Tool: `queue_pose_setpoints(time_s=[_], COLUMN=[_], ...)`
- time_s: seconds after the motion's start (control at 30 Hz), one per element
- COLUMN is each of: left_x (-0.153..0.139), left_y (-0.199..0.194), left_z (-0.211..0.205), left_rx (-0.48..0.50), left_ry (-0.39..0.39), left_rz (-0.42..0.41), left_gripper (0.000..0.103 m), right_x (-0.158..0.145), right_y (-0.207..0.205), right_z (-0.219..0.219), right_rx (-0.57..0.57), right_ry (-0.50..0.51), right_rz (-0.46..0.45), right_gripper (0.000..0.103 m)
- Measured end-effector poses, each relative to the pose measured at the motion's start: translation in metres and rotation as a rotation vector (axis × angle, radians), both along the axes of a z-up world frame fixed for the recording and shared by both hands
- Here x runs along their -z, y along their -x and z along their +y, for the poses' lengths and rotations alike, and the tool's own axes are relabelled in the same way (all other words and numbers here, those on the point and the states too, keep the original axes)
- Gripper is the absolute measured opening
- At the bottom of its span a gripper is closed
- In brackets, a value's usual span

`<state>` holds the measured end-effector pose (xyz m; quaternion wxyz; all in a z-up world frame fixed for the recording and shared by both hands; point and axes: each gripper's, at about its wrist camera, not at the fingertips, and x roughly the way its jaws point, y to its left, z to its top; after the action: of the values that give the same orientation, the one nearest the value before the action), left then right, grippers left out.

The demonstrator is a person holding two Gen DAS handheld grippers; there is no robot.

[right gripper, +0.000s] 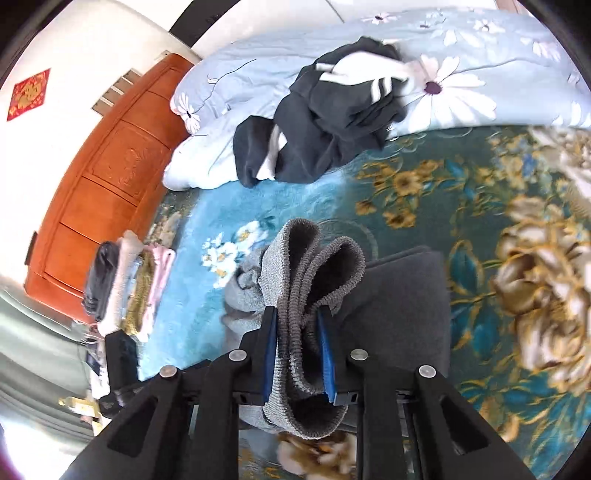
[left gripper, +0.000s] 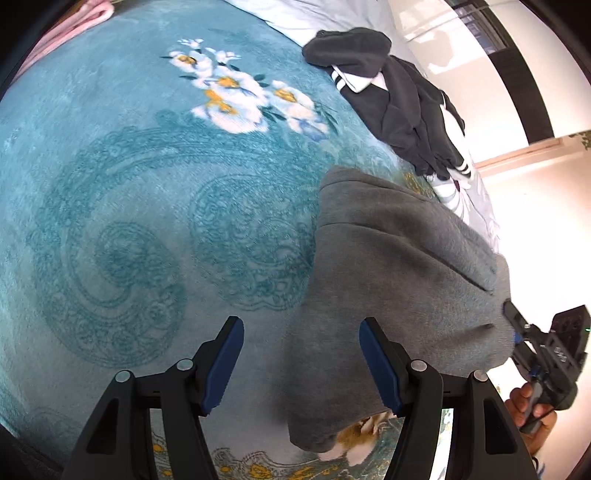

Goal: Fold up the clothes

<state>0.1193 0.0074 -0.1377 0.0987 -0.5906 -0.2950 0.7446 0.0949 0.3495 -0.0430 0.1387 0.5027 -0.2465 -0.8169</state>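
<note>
A grey fleece garment hangs lifted above the teal floral blanket. My right gripper is shut on its bunched ribbed hem; it also shows in the left wrist view at the garment's right edge, held by a hand. My left gripper is open and empty, its blue pads wide apart just left of and below the hanging cloth. A dark crumpled garment with white stripes lies beyond on the bed, also in the right wrist view.
A pale blue flowered duvet lies at the far side of the bed. A stack of folded clothes sits at the left by the orange wooden headboard. A pink cloth lies at the blanket's far left.
</note>
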Motion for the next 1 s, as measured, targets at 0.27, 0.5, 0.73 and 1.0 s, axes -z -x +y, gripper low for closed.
queue_pose_setpoints(time_s=[0.27, 0.5, 0.73, 1.0], left_x=[0.014, 0.010, -0.033, -0.062], left_y=[0.001, 0.000, 0.004, 0.034], left_z=[0.014, 0.011, 0.010, 0.069], left_rx=[0.057, 0.024, -0.007, 0.205], left_ry=[0.075, 0.070, -0.008, -0.017], left_rz=[-0.083, -0.077, 0.079, 0.223], left_gripper=[0.069, 0.069, 0.067, 0.066], right_x=[0.077, 0.071, 0.020, 0.029], right_y=[-0.011, 0.005, 0.008, 0.026], right_z=[0.037, 0.034, 0.030, -0.032], right_rx=[0.181, 0.140, 0.104, -0.105], right_ry=[0.019, -0.019, -0.179, -0.201], right_rz=[-0.202, -0.228, -0.093, -0.055], right_gripper=[0.022, 0.028, 0.031, 0.031])
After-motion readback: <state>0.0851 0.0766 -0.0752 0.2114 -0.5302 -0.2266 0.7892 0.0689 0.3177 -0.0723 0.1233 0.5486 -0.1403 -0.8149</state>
